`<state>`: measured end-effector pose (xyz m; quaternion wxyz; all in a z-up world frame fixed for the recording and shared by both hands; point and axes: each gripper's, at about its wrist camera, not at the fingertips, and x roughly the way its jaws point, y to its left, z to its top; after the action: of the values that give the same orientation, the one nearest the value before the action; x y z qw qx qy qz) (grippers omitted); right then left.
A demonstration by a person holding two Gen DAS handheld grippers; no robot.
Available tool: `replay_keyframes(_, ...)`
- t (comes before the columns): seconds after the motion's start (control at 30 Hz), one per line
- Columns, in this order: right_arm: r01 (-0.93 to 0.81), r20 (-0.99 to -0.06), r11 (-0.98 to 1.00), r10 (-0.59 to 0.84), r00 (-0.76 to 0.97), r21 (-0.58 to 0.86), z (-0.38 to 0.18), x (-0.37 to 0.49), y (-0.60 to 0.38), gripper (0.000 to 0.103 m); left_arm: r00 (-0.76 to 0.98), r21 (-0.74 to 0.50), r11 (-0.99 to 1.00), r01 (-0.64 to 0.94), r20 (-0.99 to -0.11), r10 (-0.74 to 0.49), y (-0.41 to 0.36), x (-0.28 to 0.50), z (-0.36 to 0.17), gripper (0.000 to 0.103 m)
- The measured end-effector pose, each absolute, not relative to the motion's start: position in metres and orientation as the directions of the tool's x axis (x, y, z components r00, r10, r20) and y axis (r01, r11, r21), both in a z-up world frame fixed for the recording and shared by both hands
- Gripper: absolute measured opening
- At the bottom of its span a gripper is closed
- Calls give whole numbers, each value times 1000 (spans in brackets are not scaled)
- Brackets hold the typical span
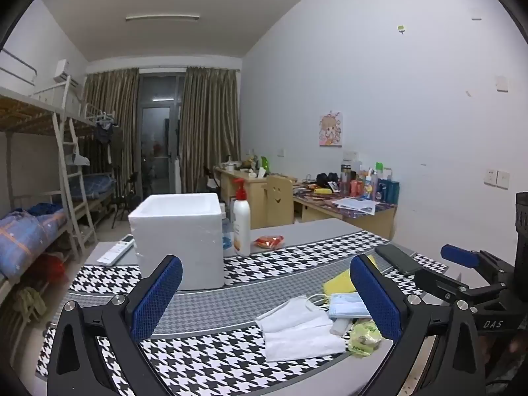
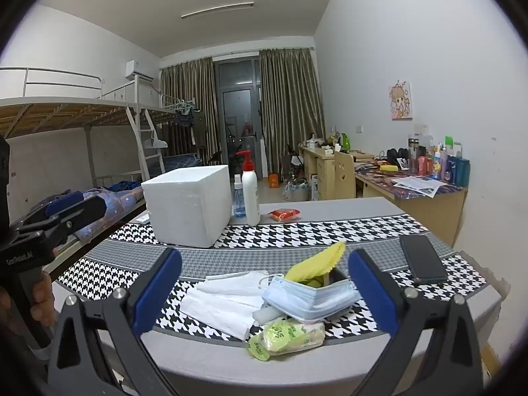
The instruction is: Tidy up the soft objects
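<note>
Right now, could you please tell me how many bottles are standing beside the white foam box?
2: a white pump bottle with a red top, and a small clear spray bottle between it and the foam box. The box may hide others.

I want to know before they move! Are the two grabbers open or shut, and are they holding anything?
Left gripper: open, holding nothing.
Right gripper: open, holding nothing, poised above the blue mask.

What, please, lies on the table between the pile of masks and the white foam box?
Nothing: in the right wrist view only bare houndstooth tablecloth separates the masks from the foam box; the left wrist view agrees.
</note>
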<state>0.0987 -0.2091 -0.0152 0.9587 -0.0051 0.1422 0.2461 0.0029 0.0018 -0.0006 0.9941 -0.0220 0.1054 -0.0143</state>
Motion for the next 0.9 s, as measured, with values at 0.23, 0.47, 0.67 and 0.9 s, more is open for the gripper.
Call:
replay_keyframes(0.23, -471, -272, 880, 469, 840, 61, -16, 99, -209, 102, 972, -48, 998, 43, -227, -53, 0, 6, -1, 102)
replay_keyframes(0.47, -465, -274, 883, 462, 844, 59, -18, 100, -208, 102, 972, -53, 998, 27, -232, -39, 2, 9, -4, 102)
replay_keyframes(0.67, -462, -270, 885, 460, 846, 61, -15, 98, -212, 102, 971, -51, 998, 30, -236, -42, 2, 7, -5, 102)
replay_keyframes(0.9, -464, -268, 883, 463, 845, 62, -14, 97, -213, 102, 971, -53, 998, 25, -237, -37, 3, 8, -6, 102)
